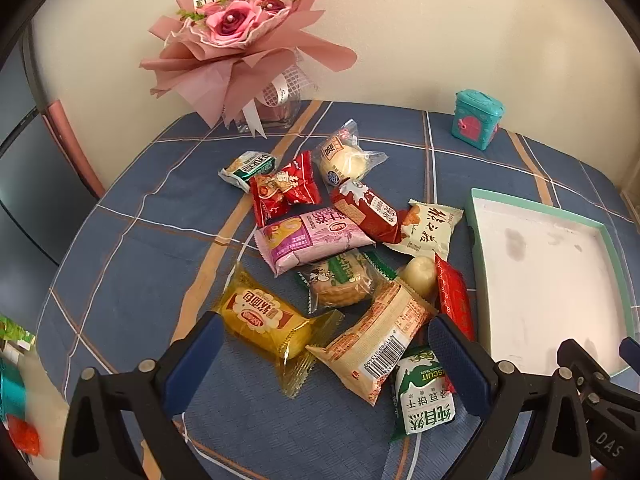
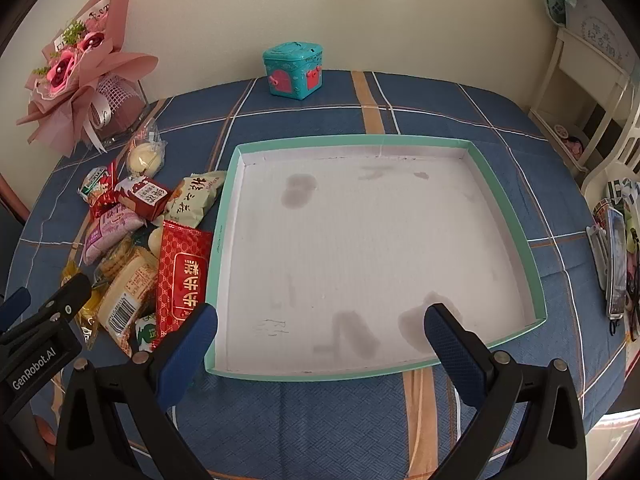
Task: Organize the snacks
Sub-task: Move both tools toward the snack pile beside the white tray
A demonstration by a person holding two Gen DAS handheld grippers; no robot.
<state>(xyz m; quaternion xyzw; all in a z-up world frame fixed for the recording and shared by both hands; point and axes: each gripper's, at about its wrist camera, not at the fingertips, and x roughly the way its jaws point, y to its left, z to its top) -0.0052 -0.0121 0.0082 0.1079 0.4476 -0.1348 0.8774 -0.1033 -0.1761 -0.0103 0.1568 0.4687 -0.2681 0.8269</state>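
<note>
I judge I'm at the first pick: my left tool (image 1: 324, 356) hangs wide open and empty over the snacks (image 1: 340, 248) heaped at the tray's (image 2: 536, 272) nine o'clock, my right tool (image 2: 320, 336) open and empty above the bare tray, so next I close on the yellow packet (image 1: 260, 320).

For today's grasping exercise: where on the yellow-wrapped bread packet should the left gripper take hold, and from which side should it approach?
Grip the yellow-wrapped bread packet across its plump middle, coming down from above. It lies flat on the tablecloth, long axis diagonal, so turn the open left gripper to span the short width. The crimped end flaps are thin and would probably slip. Its near-right flap lies close to the beige barcode packet, so keep clear there.
</note>
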